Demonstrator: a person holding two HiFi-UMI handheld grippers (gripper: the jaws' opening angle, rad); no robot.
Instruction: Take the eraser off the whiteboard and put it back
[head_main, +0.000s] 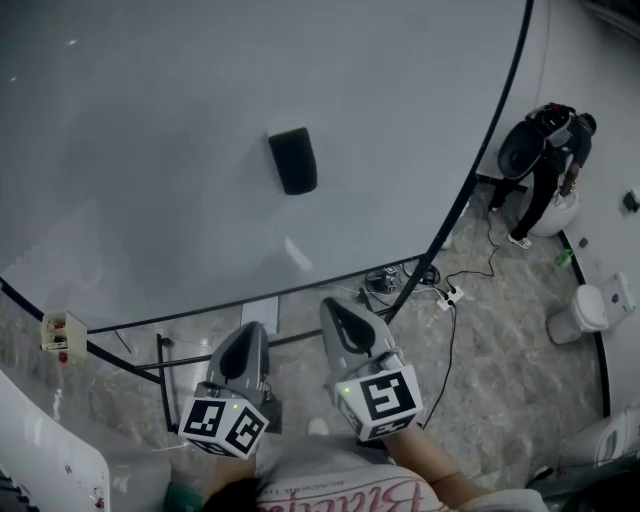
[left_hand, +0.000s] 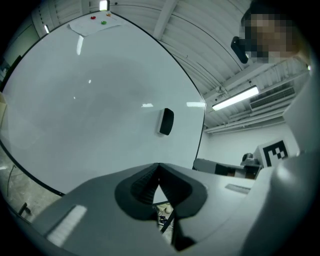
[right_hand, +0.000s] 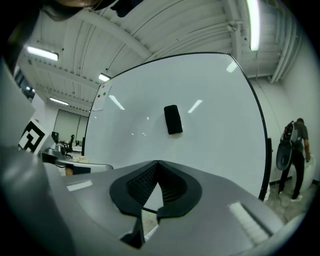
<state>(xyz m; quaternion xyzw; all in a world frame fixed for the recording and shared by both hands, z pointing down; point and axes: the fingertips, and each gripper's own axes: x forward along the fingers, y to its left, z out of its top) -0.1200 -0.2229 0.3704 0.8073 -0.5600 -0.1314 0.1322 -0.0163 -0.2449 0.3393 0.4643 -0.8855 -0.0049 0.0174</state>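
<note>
**Both tools clenched empty, eraser on the board**

Your left gripper (head_main: 251, 333) and right gripper (head_main: 336, 306) sit side by side, jaws pressed together on nothing. Both aim at the whiteboard (head_main: 150, 150). This is likely a ready stance, since neither can grasp until it opens. Well ahead, the black eraser (head_main: 293, 160) clings upright to the board's face, clear of every edge. Past its right edge stands a person (head_main: 552, 165).

Left gripper (head_main: 248, 338) and right gripper (head_main: 336, 312) sit side by side, close in front of the body. Both point level, away from the person. Right tip reaches slightly farther. Each pair of jaws is closed tip to tip, with nothing between them.
</note>
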